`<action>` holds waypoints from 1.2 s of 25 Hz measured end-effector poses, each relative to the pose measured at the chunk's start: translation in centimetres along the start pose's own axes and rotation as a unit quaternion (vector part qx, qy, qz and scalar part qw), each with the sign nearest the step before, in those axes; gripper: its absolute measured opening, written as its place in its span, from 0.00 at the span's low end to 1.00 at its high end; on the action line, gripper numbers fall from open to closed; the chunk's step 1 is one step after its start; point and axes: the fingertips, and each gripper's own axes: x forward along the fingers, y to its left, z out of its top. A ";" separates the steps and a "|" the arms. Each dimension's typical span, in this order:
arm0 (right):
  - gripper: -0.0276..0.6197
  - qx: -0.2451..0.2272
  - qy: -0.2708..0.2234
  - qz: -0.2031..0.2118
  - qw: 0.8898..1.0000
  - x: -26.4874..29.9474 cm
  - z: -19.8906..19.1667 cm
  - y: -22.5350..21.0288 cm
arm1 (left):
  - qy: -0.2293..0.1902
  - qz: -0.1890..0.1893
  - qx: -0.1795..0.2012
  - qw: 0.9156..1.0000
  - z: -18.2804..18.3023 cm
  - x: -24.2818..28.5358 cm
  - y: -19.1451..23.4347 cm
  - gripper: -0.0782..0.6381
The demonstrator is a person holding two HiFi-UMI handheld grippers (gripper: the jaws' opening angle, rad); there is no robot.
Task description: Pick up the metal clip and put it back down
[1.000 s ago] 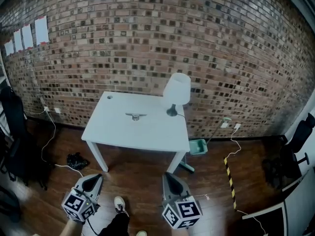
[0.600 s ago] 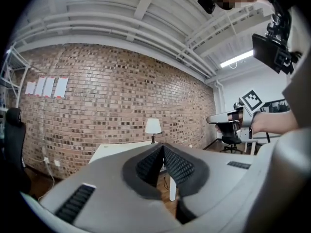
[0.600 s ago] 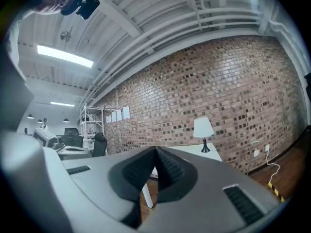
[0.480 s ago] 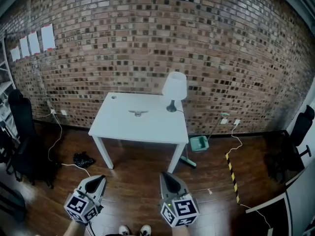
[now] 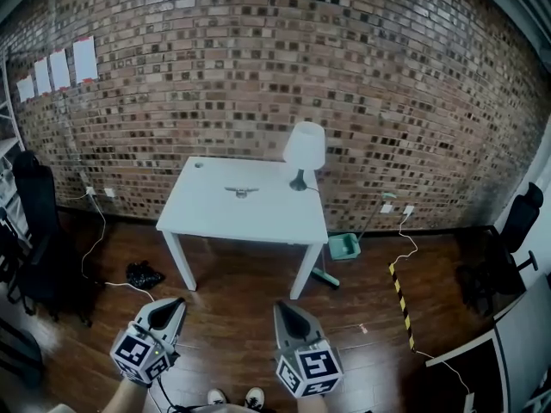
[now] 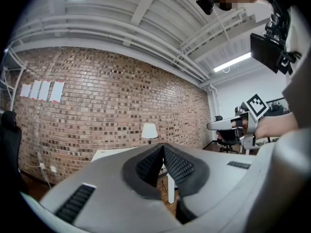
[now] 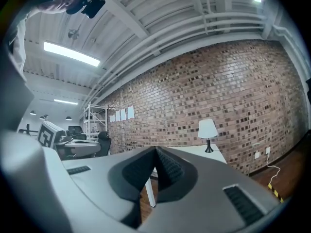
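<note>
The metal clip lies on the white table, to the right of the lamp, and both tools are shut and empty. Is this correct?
Not quite: the head view shows the metal clip to the left of the lamp, on the white table. The left tool and the right tool are indeed shut and empty.

One table (image 5: 211,215), one lamp (image 5: 305,149), one metal clip (image 5: 241,191), two grippers (image 5: 176,301) (image 5: 281,305), seemingly four papers (image 5: 83,58).

No words or numbers can be read from here. The white paper sheets (image 5: 58,69) on the red brick wall (image 5: 258,58) are too small to make out; the left gripper (image 5: 175,303) and right gripper (image 5: 281,305) bear only black-and-white square marker patterns
</note>
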 end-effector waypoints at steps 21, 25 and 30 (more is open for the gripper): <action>0.01 -0.017 0.009 0.015 1.000 2.5 -0.3 1.6 | -0.013 -0.021 0.011 1.000 0.7 0.1 0.7 0.11; 0.01 -0.016 0.008 0.015 1.000 2.6 -0.4 1.7 | -0.010 -0.024 0.012 1.000 0.4 0.1 0.8 0.11; 0.01 -0.022 0.005 0.020 1.000 3.5 0.1 1.9 | -0.012 -0.021 0.018 1.000 0.8 0.5 1.3 0.11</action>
